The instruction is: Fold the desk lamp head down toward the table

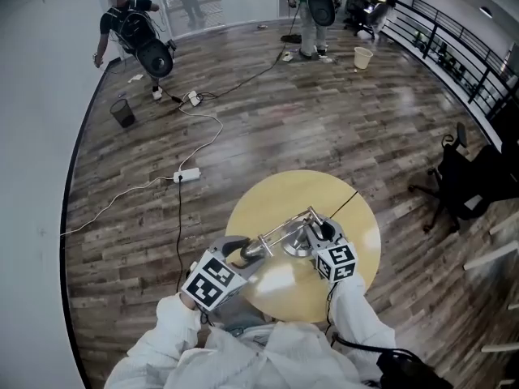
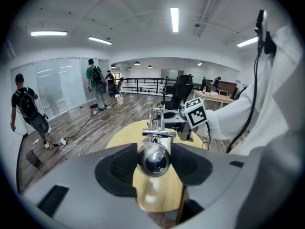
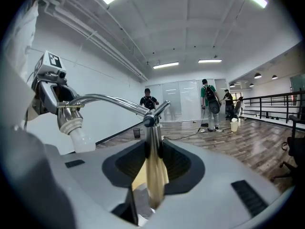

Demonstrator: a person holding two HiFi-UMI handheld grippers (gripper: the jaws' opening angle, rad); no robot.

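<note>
A chrome desk lamp [image 1: 296, 237] stands on a round yellow table [image 1: 357, 225]. In the head view my left gripper [image 1: 241, 254] is at the lamp's near left end and my right gripper [image 1: 320, 235] is at its stem by the base. In the left gripper view the jaws of my left gripper [image 2: 153, 165] are shut on the rounded lamp head [image 2: 153, 157], with the lamp arm [image 2: 155, 120] running away toward the right gripper's marker cube [image 2: 196, 112]. My right gripper [image 3: 153, 162] is shut on the upright stem [image 3: 153, 144]; the curved arm [image 3: 112, 100] leads left to the bulb [image 3: 81, 138].
A black cord [image 1: 345, 203] runs off the table's far edge. On the wood floor lie a white power strip [image 1: 187, 174] and cables. An office chair [image 1: 462, 181] stands to the right. People with backpacks [image 1: 134, 27] stand far off, near a bin [image 1: 122, 112] and a bucket [image 1: 363, 57].
</note>
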